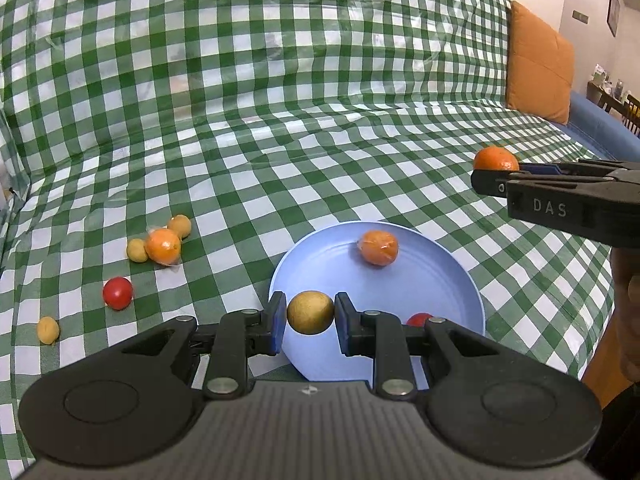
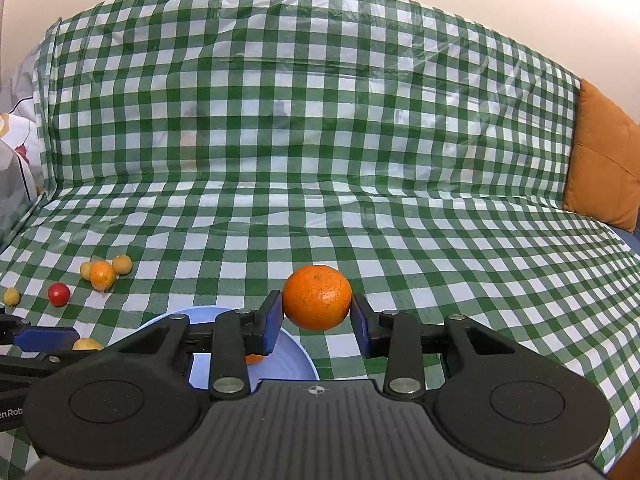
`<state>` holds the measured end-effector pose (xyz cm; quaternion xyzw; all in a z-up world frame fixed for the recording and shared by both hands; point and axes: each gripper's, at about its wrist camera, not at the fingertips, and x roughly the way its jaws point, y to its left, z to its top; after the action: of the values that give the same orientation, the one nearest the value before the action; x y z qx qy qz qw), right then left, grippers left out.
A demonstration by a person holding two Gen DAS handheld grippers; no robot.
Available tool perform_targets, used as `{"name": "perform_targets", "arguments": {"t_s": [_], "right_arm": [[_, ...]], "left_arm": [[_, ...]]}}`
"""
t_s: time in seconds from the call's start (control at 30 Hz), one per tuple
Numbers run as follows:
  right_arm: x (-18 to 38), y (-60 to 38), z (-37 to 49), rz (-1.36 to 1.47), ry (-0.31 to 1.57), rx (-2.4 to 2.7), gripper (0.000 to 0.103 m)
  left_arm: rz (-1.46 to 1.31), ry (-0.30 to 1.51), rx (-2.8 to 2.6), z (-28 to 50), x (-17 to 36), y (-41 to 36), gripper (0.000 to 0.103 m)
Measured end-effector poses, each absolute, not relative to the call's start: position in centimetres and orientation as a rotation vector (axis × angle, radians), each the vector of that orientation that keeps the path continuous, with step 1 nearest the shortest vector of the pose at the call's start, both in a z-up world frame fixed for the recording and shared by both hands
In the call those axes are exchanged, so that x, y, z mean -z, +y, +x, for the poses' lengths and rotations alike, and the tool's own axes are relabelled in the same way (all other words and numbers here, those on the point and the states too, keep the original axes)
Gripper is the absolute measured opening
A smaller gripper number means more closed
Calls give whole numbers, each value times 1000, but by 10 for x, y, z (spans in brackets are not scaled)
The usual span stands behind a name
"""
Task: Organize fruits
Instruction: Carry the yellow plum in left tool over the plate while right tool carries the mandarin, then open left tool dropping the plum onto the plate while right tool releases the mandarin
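Left claw [image 1: 310, 314] pinches a round tan fruit [image 1: 310, 313] above the smooth blue plate [image 1: 440, 280], where a film-wrapped orange [image 1: 377, 247] sits and a red tomato [image 1: 419, 319] hides partly behind one finger. Right claw [image 2: 317, 312] clamps a dimpled orange [image 2: 317, 298] just beyond that plate's [image 2: 296, 356] rim, the plate largely covered by the claw.

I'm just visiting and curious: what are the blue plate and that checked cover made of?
The blue plate looks like moulded plastic with a matte finish: even pastel colour, faint rings, soft sheen; glazed ceramic can't be ruled out. The green-and-white checked cover looks like thin plastic sheeting: glossy, creased, with shapes faintly showing through.
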<state>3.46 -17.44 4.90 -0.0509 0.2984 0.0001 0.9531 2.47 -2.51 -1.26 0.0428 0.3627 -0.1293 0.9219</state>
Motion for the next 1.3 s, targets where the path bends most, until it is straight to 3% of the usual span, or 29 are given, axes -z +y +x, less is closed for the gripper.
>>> {"name": "perform_targets", "arguments": {"t_s": [1.3], "right_arm": [[-45, -174, 50, -180, 649, -73, 38]], "left_arm": [[191, 759, 321, 24, 34, -59, 28]]}}
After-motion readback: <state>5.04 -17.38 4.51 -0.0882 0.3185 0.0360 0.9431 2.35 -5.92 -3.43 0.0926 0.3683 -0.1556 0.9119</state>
